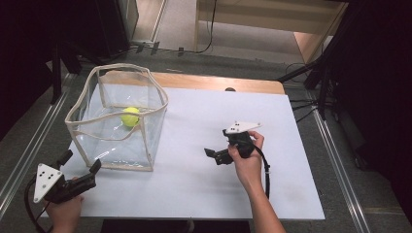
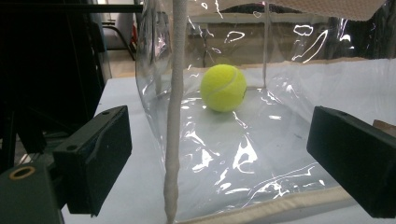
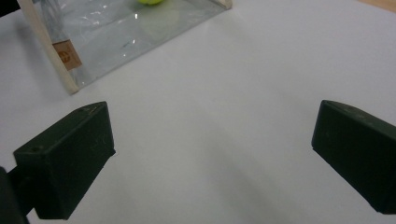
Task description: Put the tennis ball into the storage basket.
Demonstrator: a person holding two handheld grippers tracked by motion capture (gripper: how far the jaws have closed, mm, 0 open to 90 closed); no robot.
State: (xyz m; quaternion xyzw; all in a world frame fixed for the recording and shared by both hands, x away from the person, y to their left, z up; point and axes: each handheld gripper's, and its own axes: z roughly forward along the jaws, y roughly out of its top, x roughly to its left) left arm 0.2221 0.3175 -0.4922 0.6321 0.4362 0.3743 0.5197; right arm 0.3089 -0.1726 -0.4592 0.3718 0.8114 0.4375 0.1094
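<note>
Inside clear bag (image 1: 124, 145): tennis ball (image 1: 130, 116); both jaws apart

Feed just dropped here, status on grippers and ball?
Left gripper open at the clear bag. Right gripper open over the table. Tennis ball inside the bag. Nothing in the way.

No word, number or brand can be read anywhere. The one sign-like thing is a small brown tag (image 3: 66, 55) near a bottom corner of the clear plastic bin (image 3: 107, 39) in the right gripper view; it carries a tiny round orange mark, too small and blurred to make out.
</note>
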